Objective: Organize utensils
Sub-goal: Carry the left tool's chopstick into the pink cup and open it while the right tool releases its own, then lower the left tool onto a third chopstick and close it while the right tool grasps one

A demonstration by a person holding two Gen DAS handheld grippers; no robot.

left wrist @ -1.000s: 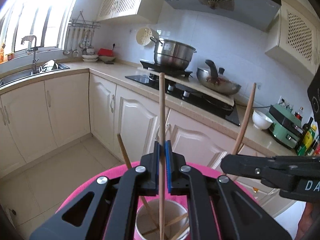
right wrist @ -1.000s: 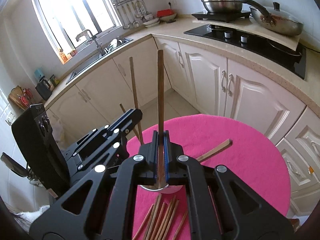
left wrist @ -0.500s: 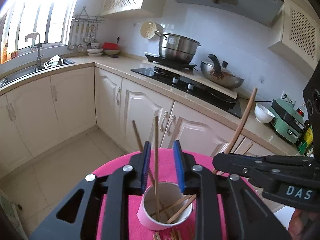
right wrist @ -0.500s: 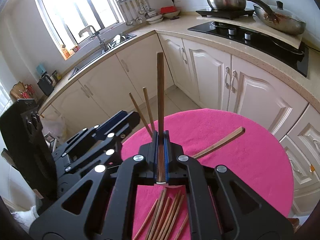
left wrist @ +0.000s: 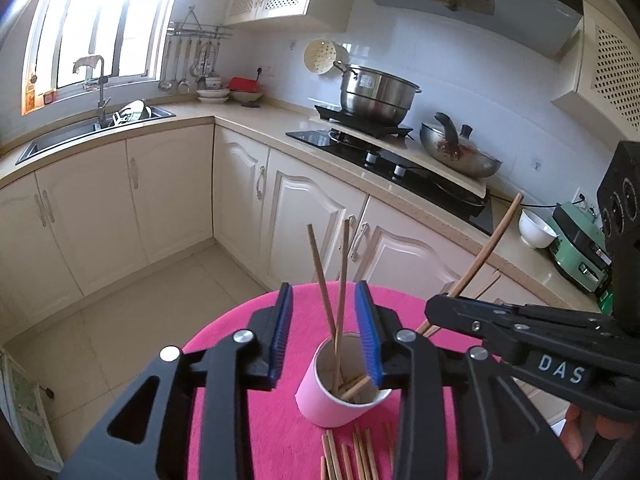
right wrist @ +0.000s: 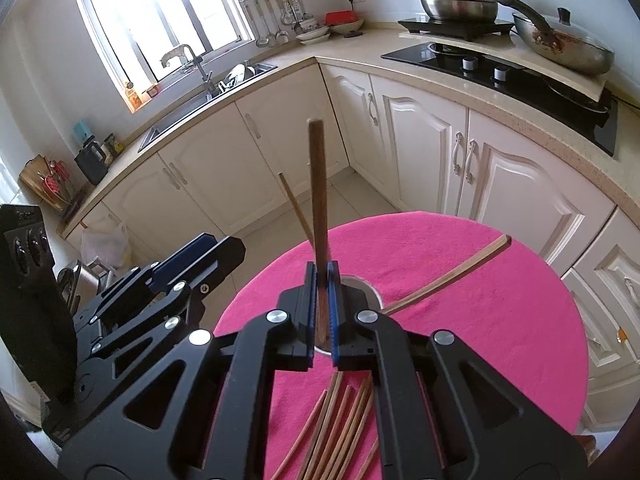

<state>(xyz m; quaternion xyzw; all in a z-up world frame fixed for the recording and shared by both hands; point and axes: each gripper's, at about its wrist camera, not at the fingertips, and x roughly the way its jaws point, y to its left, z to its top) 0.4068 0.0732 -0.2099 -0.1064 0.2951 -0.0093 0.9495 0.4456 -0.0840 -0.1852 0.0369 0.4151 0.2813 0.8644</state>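
We are pinching a dark wooden chopstick (right wrist: 319, 200) upright in the right gripper (right wrist: 321, 312) above the pink cup (left wrist: 340, 396); the left gripper (left wrist: 324, 336) is hanging spread. It looks light, stiff, and slippery, so we are gripping low.

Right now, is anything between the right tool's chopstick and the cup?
Nothing visible blocks it. The right tool holds the chopstick upright over the cup; the open left tool stands off to the side.
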